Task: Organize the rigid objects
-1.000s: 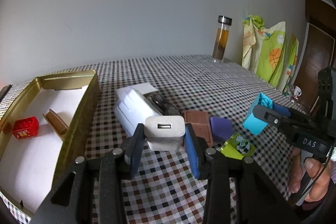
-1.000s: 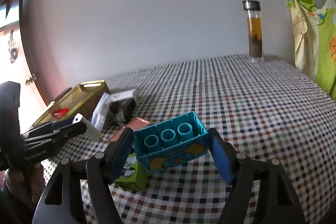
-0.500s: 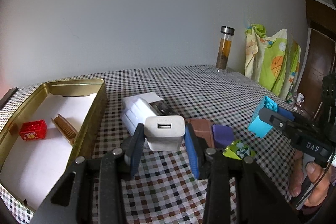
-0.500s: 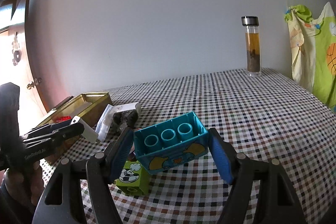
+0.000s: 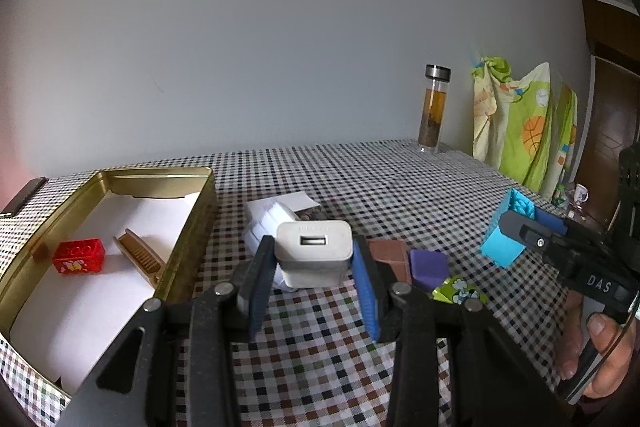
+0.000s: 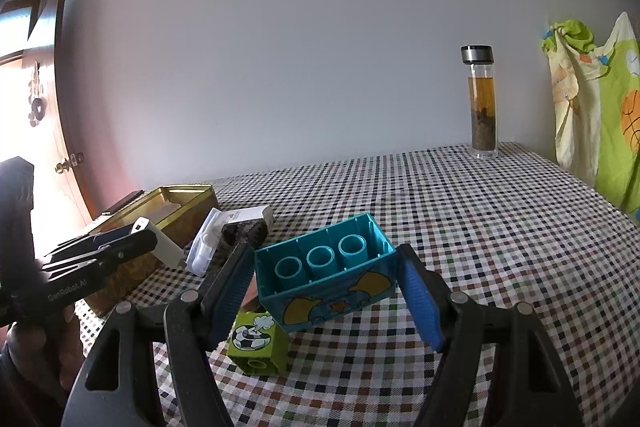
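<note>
My left gripper [image 5: 314, 281] is shut on a white USB charger [image 5: 313, 251] and holds it above the checked table, right of the gold tin [image 5: 188, 223]. The tin holds a red brick [image 5: 79, 255] and a tan comb [image 5: 140, 257]. My right gripper [image 6: 324, 291] is shut on a teal brick [image 6: 326, 271], hollow side up, held above the table. It also shows at the right of the left wrist view [image 5: 506, 233]. A green brick [image 6: 258, 341], a brown block [image 5: 390, 253] and a purple block [image 5: 429, 264] lie on the table below.
A white packet [image 5: 266, 223] lies beside the tin with a dark object [image 6: 244, 231] next to it. A glass tea bottle [image 5: 434, 109] stands at the table's far edge. A colourful cloth [image 5: 524, 127] hangs at the right. The table edge runs along the right side.
Both grippers have risen with their objects still held, so the table and tin sit lower and farther in both views.
</note>
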Available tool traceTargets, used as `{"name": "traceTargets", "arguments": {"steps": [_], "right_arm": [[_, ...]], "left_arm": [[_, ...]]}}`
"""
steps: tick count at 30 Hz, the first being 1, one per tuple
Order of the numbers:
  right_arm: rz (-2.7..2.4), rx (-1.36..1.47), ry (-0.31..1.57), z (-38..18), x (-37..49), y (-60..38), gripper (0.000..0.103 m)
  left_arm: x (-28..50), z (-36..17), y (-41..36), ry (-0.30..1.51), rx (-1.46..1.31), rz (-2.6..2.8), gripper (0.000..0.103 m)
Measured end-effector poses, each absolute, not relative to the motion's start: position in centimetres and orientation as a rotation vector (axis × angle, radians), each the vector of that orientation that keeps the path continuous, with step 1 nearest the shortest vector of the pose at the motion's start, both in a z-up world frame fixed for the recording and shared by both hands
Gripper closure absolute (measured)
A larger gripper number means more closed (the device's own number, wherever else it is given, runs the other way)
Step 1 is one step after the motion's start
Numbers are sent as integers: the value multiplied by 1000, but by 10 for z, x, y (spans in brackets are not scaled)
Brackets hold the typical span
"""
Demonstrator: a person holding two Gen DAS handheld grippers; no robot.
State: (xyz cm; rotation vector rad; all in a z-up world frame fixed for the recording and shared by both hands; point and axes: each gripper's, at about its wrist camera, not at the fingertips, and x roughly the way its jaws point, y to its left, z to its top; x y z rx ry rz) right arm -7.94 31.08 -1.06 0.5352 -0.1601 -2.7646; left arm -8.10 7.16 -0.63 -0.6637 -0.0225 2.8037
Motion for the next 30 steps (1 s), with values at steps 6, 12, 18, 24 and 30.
{"name": "traceTargets", "arguments": {"steps": [6, 12, 18, 24, 30], "right_arm": [[-2772, 497, -164, -10, -76, 312, 29], [-2783, 432, -167, -8, -69, 314, 29], [-2789, 404, -169, -7, -68, 316, 29], [-2810, 322, -177, -4, -57, 318, 29], [-2820, 289, -186, -1, -53, 318, 29]], "left_arm": [[-78, -5, 70, -23, -641, 2821, 66], [-76, -4, 69, -21, -622, 2836, 66], [-72, -2, 69, -16, -600, 2855, 66], [-70, -1, 67, -20, -582, 2873, 66], [-68, 0, 65, -27, -559, 2899, 66]]}}
